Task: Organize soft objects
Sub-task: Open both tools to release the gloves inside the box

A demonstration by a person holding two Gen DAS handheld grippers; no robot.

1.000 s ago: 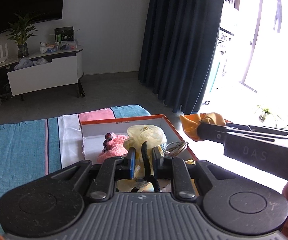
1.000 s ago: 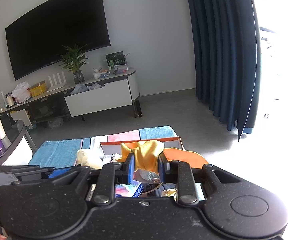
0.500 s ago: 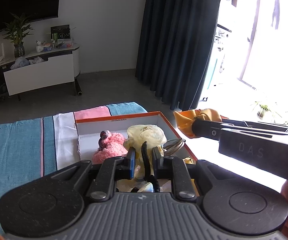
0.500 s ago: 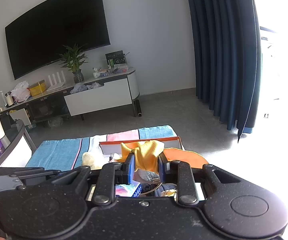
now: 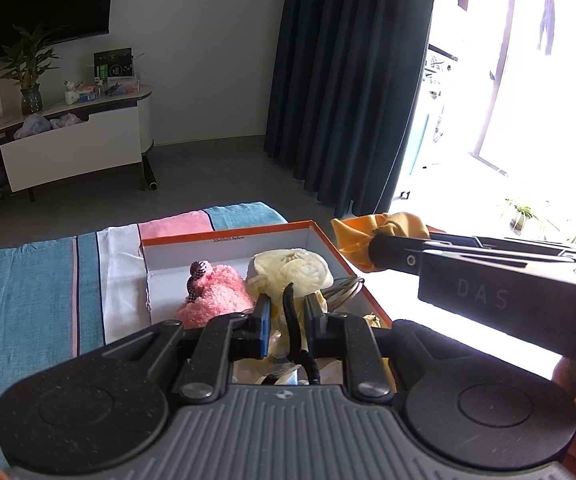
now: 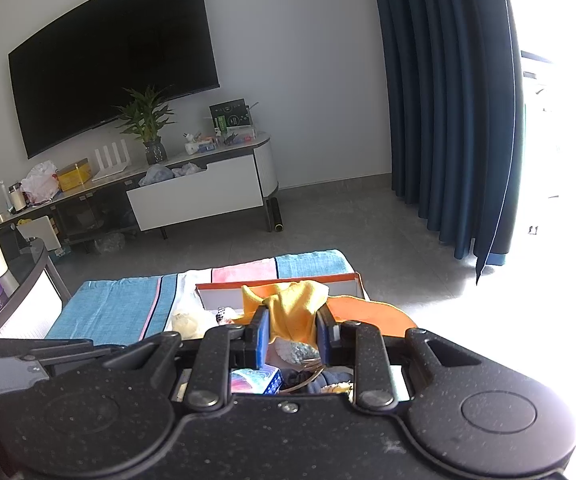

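Observation:
An orange-rimmed cardboard box (image 5: 223,240) lies on a striped towel (image 5: 27,288). Inside it are a pink plush toy (image 5: 219,300) and a pale yellow plush (image 5: 292,272). My left gripper (image 5: 286,306) is shut on the pale yellow plush above the box, a black cord between its fingers. My right gripper (image 6: 292,326) is shut on a yellow-orange cloth (image 6: 294,306) and holds it above the box's right side; it shows in the left wrist view (image 5: 380,228) too. The box (image 6: 279,282) also shows in the right wrist view.
Under the right gripper the box holds a blue printed pack (image 6: 255,380), a metal ring (image 5: 344,288) and dark cloth. An orange lid (image 6: 372,312) lies right of the box. A TV stand (image 6: 191,192) and dark curtains (image 6: 440,120) stand behind.
Both grippers have kept their hold. The left wrist view has shifted slightly towards the box; the pink toy and yellow plush sit a little lower and nearer.

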